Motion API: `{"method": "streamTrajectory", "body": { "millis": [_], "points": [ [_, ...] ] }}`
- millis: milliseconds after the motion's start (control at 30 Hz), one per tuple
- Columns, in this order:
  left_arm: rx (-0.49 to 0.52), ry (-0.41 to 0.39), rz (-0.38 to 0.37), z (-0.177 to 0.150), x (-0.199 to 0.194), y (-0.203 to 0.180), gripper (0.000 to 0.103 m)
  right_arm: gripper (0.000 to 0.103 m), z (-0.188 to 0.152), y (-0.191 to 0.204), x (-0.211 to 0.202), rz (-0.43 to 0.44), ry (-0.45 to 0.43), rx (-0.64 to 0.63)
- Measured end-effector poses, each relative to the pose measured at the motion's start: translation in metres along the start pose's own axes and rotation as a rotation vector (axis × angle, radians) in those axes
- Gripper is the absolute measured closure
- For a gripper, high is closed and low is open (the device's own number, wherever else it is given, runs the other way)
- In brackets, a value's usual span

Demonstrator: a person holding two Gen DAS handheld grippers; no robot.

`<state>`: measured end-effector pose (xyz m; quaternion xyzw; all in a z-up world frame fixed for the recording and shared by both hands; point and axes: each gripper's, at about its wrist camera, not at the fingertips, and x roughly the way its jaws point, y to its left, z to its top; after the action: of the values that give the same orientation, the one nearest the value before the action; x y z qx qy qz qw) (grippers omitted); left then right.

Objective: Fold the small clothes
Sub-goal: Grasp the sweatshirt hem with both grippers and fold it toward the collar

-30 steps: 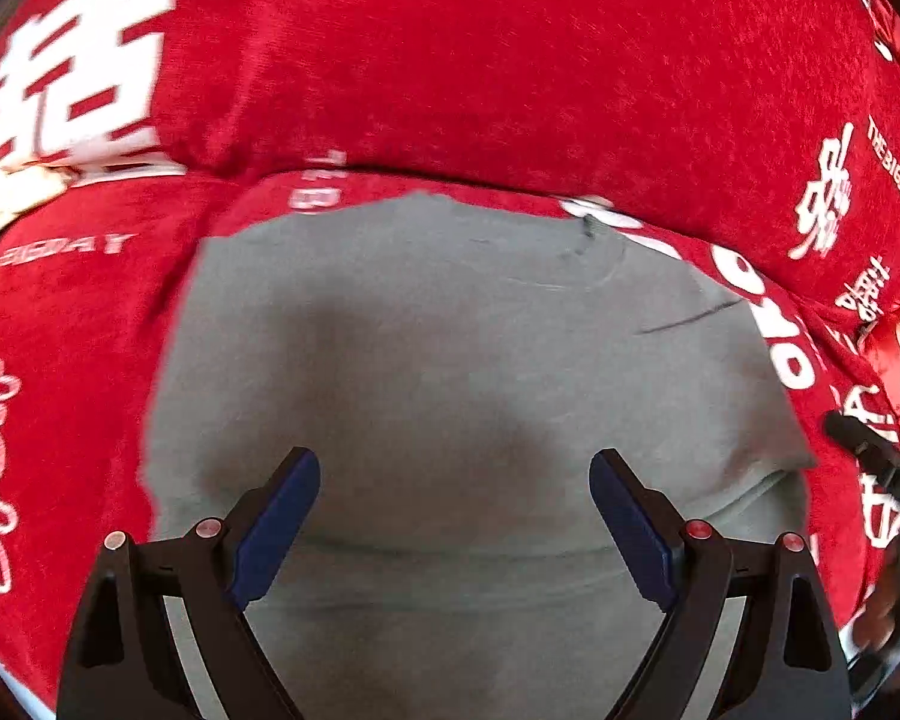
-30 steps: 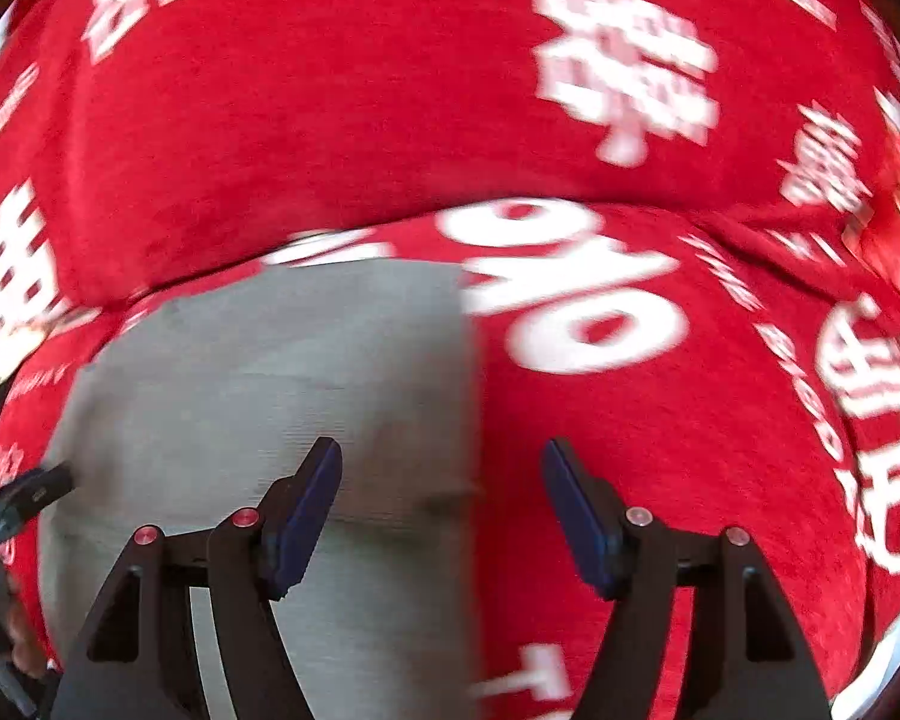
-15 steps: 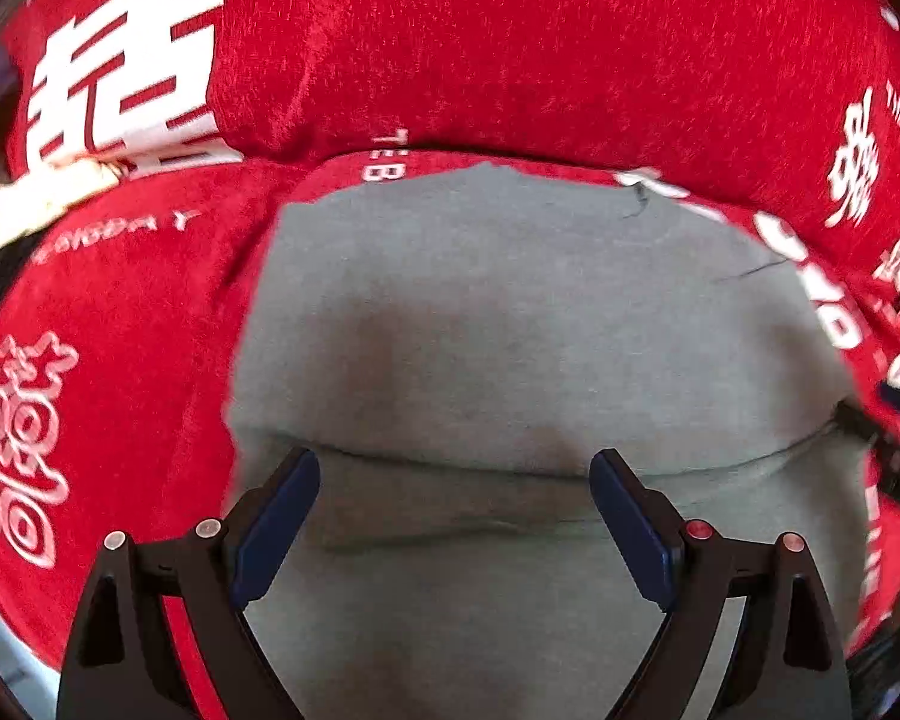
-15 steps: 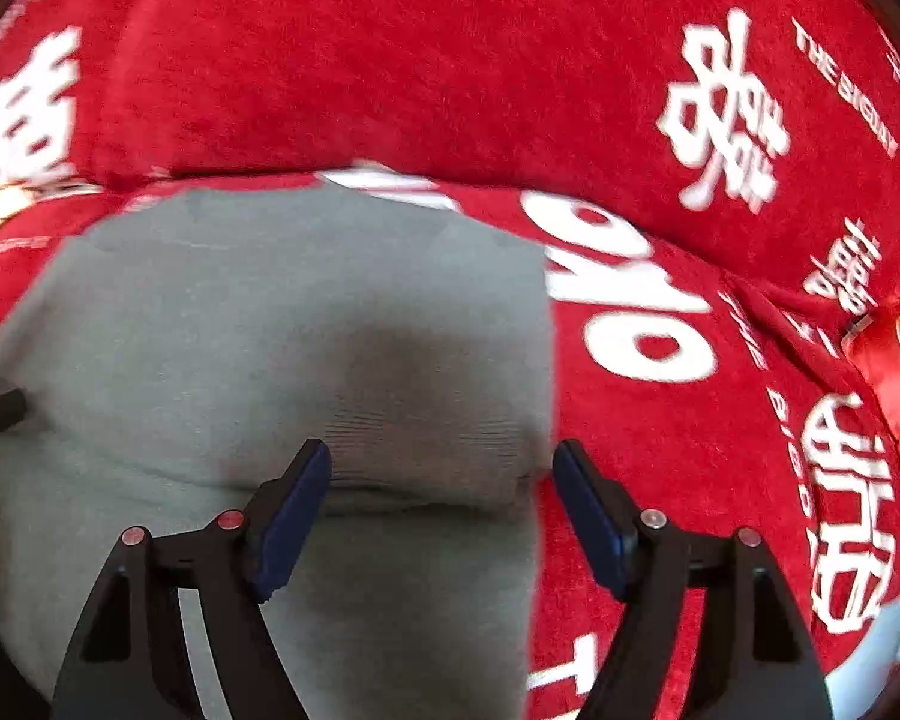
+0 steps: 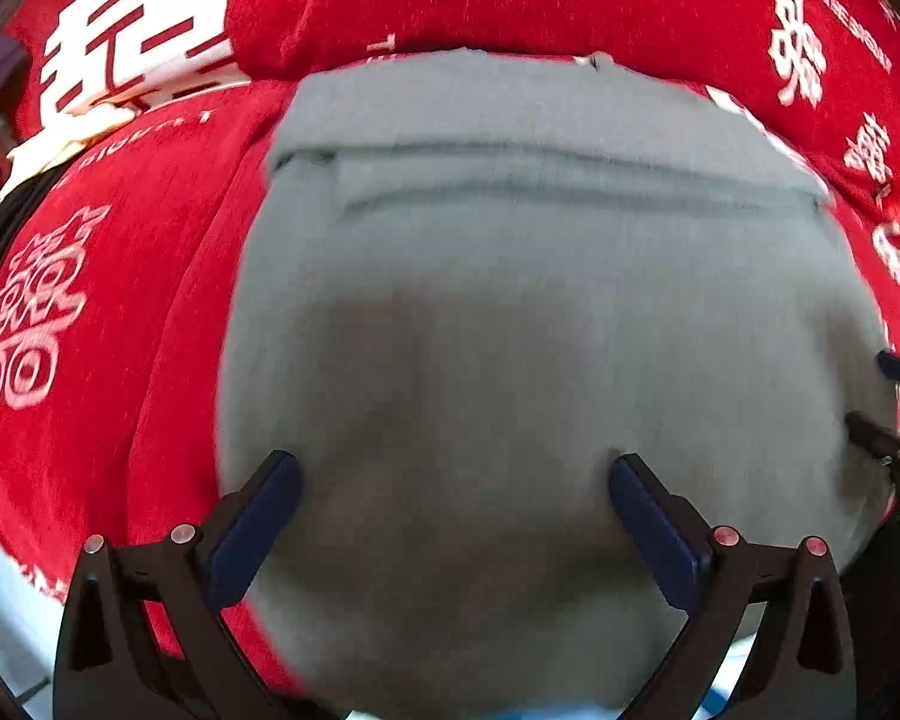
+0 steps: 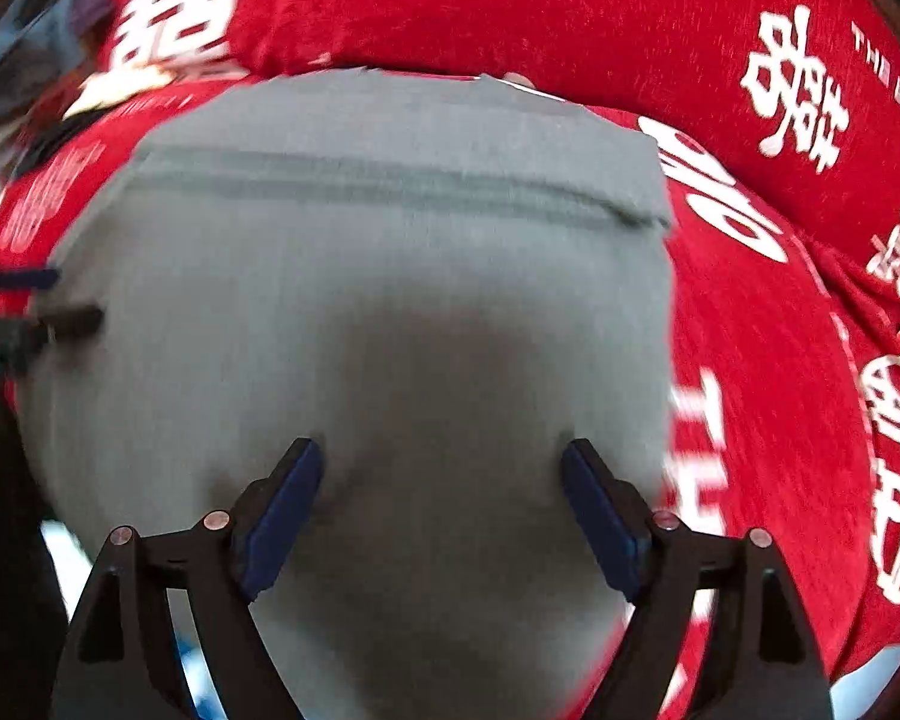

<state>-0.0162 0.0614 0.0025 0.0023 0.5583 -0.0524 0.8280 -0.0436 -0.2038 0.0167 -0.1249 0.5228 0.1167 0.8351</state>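
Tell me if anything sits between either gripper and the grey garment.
Nothing visible does. The left gripper and right gripper both hang open directly over the grey garment, which lies on the red printed cover. Only bare grey fabric shows between each pair of fingers.

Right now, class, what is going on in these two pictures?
A person is folding a grey garment laid on a red cloth printed with white characters. The left gripper and the right gripper are both open above the garment's near part, holding nothing. A fold edge already runs across the garment's far side. Both views are blurred, so whether the fingertips touch the fabric is unclear.
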Motion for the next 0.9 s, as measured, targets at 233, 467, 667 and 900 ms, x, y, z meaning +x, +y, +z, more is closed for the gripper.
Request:
{"method": "streamTrajectory", "body": {
  "millis": [233,467,667,900],
  "points": [
    [0.092,0.025,0.055,-0.039,-0.021,0.002,0.000,0.015,-0.060,-0.001,-0.024,-0.045,0.071,-0.119],
    [0.397,-0.059,-0.011,-0.054,-0.021,-0.064,0.000,0.015,-0.039,0.092,-0.039,0.006,-0.128,-0.443],
    [0.365,0.035,0.012,-0.065,-0.004,-0.037,0.000,0.015,-0.049,0.097,-0.012,0.019,-0.099,-0.539],
    [0.363,0.136,0.101,-0.074,0.004,-0.016,0.000,0.013,-0.085,0.030,-0.021,-0.021,-0.041,-0.465]
  ]
}}
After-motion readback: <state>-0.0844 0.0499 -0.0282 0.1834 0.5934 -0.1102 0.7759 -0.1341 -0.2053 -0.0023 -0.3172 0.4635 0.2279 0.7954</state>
